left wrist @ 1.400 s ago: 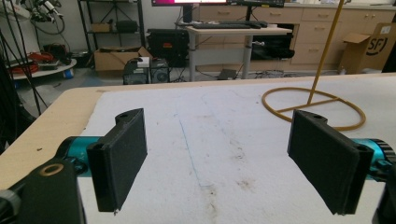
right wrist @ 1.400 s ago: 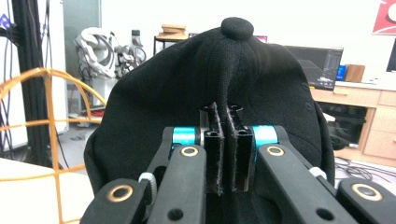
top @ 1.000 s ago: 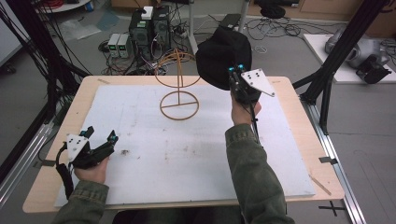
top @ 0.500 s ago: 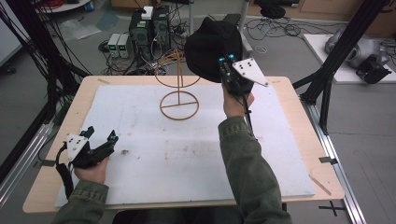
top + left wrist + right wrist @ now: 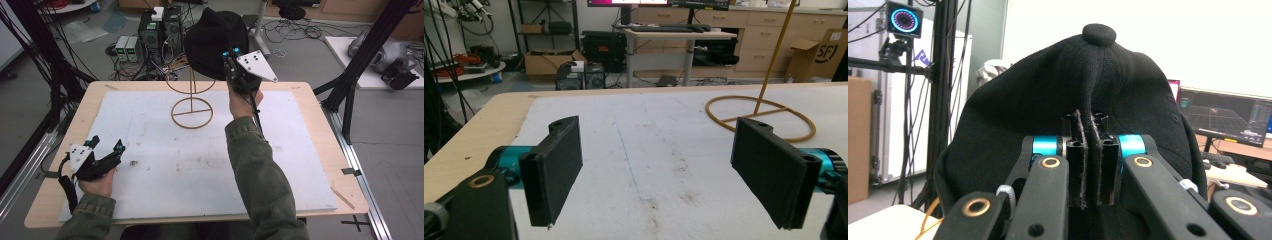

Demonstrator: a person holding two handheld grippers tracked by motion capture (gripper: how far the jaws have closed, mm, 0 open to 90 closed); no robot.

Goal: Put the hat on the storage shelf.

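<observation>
Our right gripper (image 5: 231, 59) pinches the black hat (image 5: 212, 40) just above the wire stand (image 5: 192, 102) — left gripper (image 5: 106, 151) wide, far off.

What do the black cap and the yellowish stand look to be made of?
Black cap: looks like soft matte fabric, with seams meeting at a covered top button, and it puckers where the right gripper pinches it. Stand: thin tan rod bent into rings, probably painted metal wire, though it might be rattan.
</observation>
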